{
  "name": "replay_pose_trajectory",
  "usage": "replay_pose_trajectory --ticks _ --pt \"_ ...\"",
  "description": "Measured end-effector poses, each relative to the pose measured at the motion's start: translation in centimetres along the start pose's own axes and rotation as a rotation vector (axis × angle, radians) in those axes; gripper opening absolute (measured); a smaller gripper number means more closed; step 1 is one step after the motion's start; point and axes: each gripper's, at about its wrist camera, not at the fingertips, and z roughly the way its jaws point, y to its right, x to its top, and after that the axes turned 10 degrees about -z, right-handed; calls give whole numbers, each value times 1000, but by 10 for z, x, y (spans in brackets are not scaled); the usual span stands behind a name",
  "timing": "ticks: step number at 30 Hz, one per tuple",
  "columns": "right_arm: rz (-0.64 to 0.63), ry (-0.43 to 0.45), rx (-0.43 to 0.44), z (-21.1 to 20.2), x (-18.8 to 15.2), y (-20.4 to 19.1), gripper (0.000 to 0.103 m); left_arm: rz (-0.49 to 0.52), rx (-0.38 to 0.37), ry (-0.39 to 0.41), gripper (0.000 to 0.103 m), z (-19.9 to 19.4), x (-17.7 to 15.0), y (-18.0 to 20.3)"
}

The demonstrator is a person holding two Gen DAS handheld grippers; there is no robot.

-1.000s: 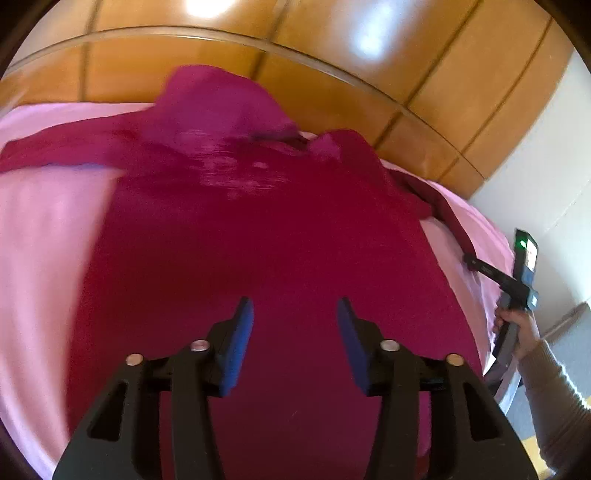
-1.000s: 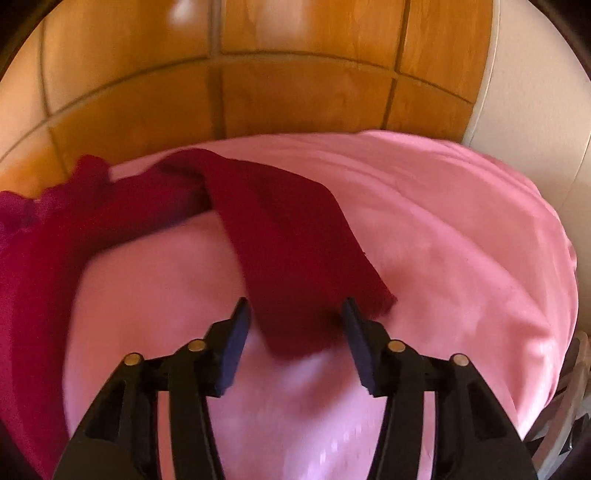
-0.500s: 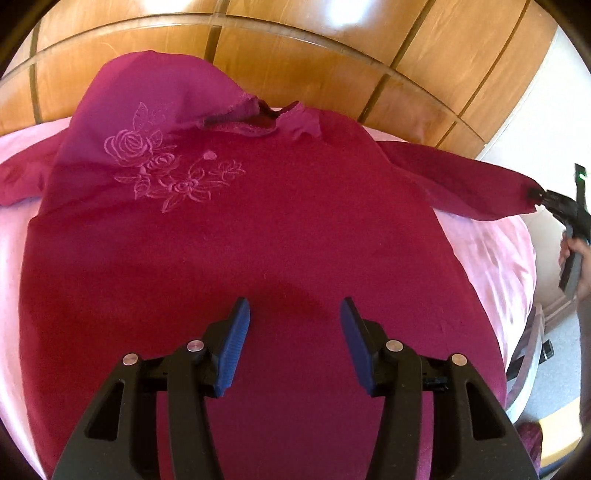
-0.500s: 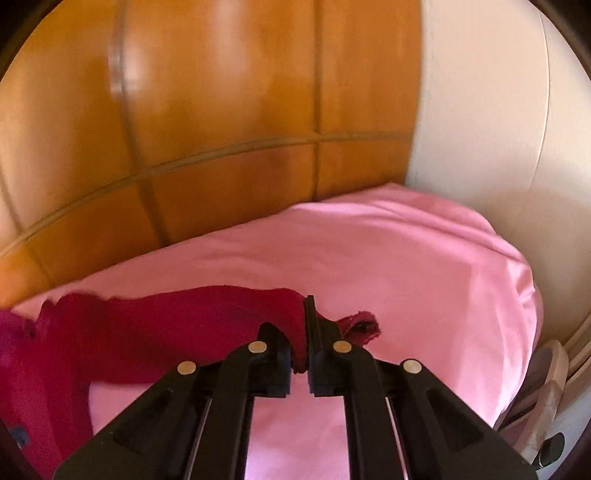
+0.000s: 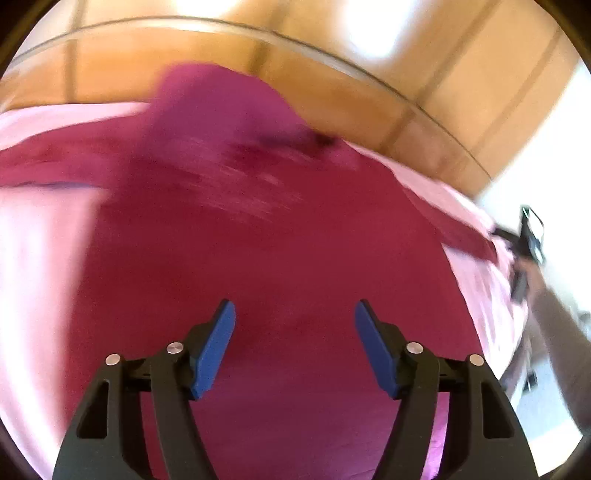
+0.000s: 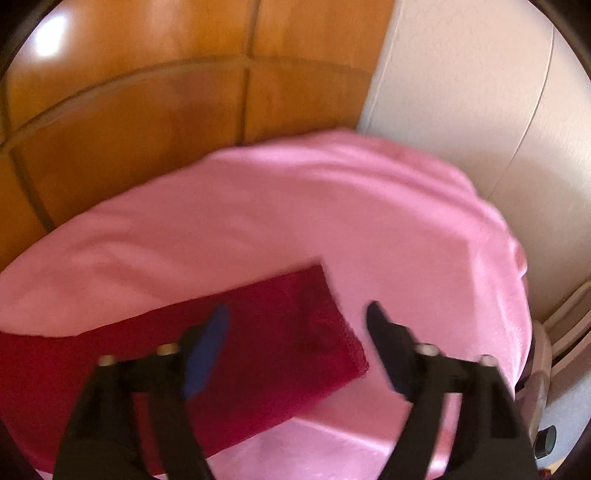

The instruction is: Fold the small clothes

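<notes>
Meanwhile both grippers tilted downward, jaws opening, empty, over the sweater (image 5: 280, 258).

You face a bed under a pink sheet (image 6: 332, 206), backed by a glossy wooden panelled headboard (image 6: 147, 110) catching bright glare (image 5: 373, 14). To your right, a plain cream wall (image 6: 480, 92) meets the wood; pale floor (image 6: 569, 413) shows beside the bed's corner.
</notes>
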Motion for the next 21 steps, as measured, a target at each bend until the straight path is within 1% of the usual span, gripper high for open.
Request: replay_pose_trajectory --ticks 1,2,3,4,5,6,7,8,9,10,11,12,13,14,16,18,19,21 --pt "-18 23 2 -8 -6 -11 83 -48 25 27 67 -11 8 -20" --pt "-38 52 18 -22 -10 -21 88 -99 42 51 67 -20 15 -38" --pt "-50 76 40 -32 -14 -29 90 -175 71 86 67 -32 25 -65" --pt "-66 115 92 -52 -21 -43 90 -237 110 116 67 -42 32 -88" --pt "-82 136 141 -66 -26 -56 90 -293 144 146 67 -50 39 -108" --pt "-107 155 205 -83 -32 -73 90 -337 169 173 67 -57 44 -125" --pt "-134 170 273 -98 -39 -90 90 -396 214 215 67 -67 52 -149" --pt "-165 180 360 -116 -47 -111 90 -453 270 253 67 -75 59 -172" --pt "-186 182 419 -126 -53 -125 90 -490 298 273 67 -80 65 -188" --pt "-226 181 510 -142 -63 -150 90 -559 320 296 67 -86 74 -215" --pt "-272 182 583 -158 -73 -175 90 -611 330 306 68 -89 80 -232" --pt "-295 185 618 -165 -78 -188 90 -649 333 311 71 -90 84 -246" --pt "-336 183 687 -180 -90 -212 90 -700 339 320 71 -91 93 -266" --pt "-371 177 739 -191 -99 -232 90 -737 345 335 71 -92 99 -280" --pt "-428 179 801 -210 -116 -263 90 -758 337 363 71 -93 113 -297" --pt "-467 173 854 -224 -132 -287 90 -752 380 379 71 -89 132 -309" --pt "-482 173 874 -231 -139 -298 90 -752 395 381 71 -87 139 -314" --pt "-499 171 886 -245 -147 -318 90 -761 422 380 71 -78 154 -326"
